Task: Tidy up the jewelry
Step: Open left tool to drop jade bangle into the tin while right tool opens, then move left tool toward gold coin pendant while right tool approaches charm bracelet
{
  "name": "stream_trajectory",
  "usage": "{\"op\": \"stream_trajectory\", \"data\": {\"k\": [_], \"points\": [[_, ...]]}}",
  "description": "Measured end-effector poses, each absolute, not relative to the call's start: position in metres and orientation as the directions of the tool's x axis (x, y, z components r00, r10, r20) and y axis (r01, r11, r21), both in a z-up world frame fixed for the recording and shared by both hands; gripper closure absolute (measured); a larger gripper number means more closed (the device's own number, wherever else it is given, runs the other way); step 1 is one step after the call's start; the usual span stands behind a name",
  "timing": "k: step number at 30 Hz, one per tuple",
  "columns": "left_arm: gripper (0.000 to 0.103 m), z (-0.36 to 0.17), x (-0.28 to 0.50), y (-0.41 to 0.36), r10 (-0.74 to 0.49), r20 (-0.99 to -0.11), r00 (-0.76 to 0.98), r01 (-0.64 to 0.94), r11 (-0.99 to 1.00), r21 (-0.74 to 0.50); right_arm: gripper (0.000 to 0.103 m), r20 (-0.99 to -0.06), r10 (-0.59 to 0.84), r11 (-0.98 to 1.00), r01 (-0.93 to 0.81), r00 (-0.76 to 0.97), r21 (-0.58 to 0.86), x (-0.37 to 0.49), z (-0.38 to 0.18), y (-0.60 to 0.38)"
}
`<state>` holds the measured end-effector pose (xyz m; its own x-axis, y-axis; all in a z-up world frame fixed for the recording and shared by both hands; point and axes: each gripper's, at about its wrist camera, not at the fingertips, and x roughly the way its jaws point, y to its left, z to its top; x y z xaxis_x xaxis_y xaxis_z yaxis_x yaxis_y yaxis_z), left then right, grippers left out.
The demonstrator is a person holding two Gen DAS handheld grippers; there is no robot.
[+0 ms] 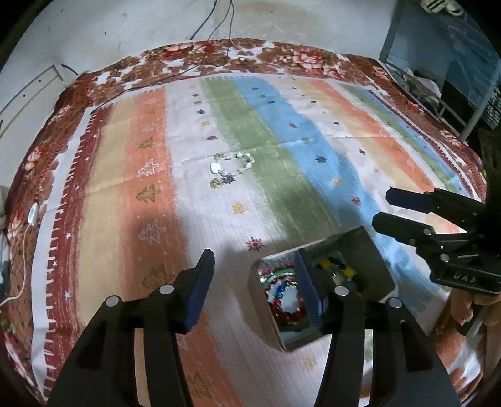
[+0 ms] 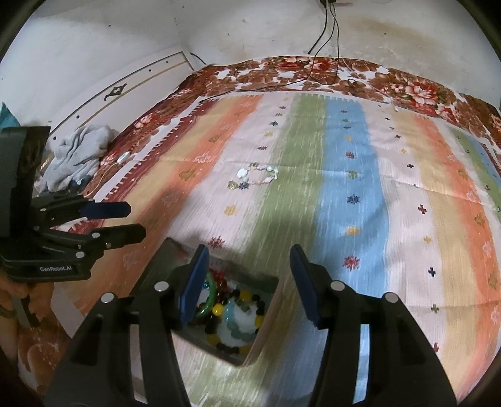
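You are working in a home bedroom. A bed fills both views, spread with a striped cloth (image 2: 344,188) over a red floral blanket (image 2: 407,84). Its white headboard (image 2: 125,90) stands against a stained plaster wall (image 2: 219,28), where black cables (image 2: 325,34) hang down. A crumpled grey garment (image 2: 78,156) lies near the bed's edge, and a metal shelf rack (image 1: 454,94) stands beside it.

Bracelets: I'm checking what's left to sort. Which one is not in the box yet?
The pale beaded bracelet lying alone on the striped cloth, far from both grippers. The red, green and yellow-and-black ones already sit inside the box.
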<state>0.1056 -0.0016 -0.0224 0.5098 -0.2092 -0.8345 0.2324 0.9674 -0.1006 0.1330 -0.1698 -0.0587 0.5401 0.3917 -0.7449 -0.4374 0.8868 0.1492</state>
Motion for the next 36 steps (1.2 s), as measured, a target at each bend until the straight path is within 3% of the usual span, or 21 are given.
{"op": "stream_trajectory", "data": {"k": [36], "points": [[0.044,-0.066,0.197,-0.001,-0.098,-0.887,0.452,0.228,0.974,0.008,0.047,-0.784,0.368,0.904,-0.389,0.501,0.176,0.244,-0.081,-0.165]]}}
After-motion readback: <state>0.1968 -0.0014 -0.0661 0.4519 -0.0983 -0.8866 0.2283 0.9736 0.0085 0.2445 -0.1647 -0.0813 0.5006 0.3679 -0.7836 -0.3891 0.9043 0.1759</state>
